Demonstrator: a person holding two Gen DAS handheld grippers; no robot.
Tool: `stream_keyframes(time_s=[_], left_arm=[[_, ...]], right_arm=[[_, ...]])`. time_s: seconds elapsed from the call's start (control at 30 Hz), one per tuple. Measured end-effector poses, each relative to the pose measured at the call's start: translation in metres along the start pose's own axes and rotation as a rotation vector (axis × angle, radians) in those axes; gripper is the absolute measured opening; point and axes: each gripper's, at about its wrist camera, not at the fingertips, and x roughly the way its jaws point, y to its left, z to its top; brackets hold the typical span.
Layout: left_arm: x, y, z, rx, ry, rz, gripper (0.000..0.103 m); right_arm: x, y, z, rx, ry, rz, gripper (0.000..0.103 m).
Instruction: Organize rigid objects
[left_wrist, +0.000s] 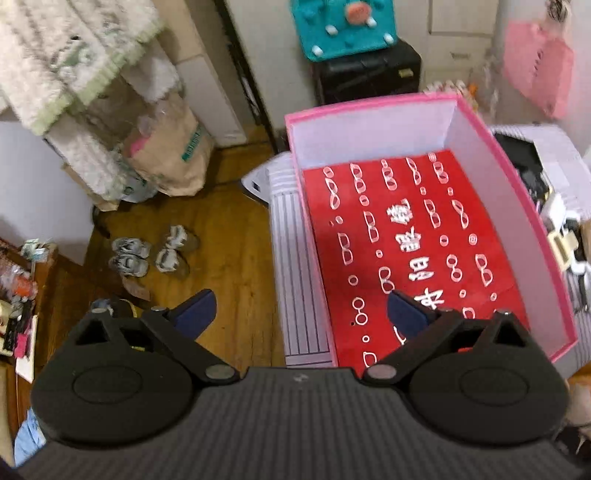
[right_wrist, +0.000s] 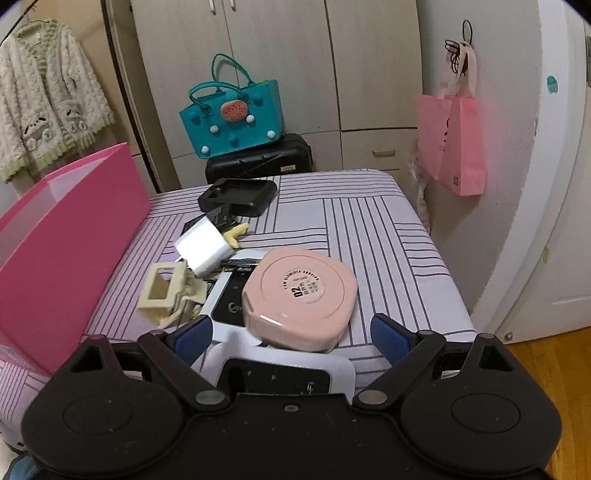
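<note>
A pink storage box (left_wrist: 509, 206) with a red printed lining sits on a striped table; in the right wrist view its pink wall (right_wrist: 70, 236) stands at the left. My left gripper (left_wrist: 301, 314) is open and empty, over the box's near left corner. My right gripper (right_wrist: 291, 336) is open, its jaws on either side of a pink round compact case (right_wrist: 301, 297) that lies on a white and black device (right_wrist: 240, 306). Beside them lie a cream plastic frame (right_wrist: 166, 291), a silver-white block (right_wrist: 203, 247) and a black open case (right_wrist: 240, 195).
The striped table (right_wrist: 369, 229) ends near a white door at the right. A teal bag (right_wrist: 232, 118) sits on a black suitcase (right_wrist: 258, 158) behind. A pink paper bag (right_wrist: 454, 140) hangs on the wall. Shoes (left_wrist: 147, 254) lie on the wood floor left of the table.
</note>
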Motion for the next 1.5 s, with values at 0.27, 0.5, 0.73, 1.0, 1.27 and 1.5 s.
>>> stream_keyframes(time_s=[0.27,0.5,0.73,1.0,1.27,1.5], left_arm=[[0.041,-0.006,-0.014,0.007,0.079,-0.064,0.014],[0.036,-0.007,-0.022,-0.01,-0.006,-0.078,0.006],[0.042,-0.003,-0.027,-0.068,-0.103,-0.079,0.006],[0.058,-0.011,-0.029,-0.085,-0.175,-0.022,0.005],[0.063,-0.016,-0.034,-0.071,-0.24,0.017,0.004],[0.064,-0.014,-0.038,-0.089,-0.248,0.012,0.004]], right_arm=[[0.015,-0.002,-0.001,0.007,0.022,-0.004,0.095],[0.023,-0.009,0.004,0.028,0.029,0.027,0.094],[0.032,-0.015,0.003,0.073,0.027,0.044,0.095],[0.038,-0.021,0.01,0.097,-0.001,0.066,0.095],[0.038,-0.019,0.014,0.029,-0.02,0.046,0.083],[0.017,-0.01,0.032,-0.055,-0.068,0.034,0.083]])
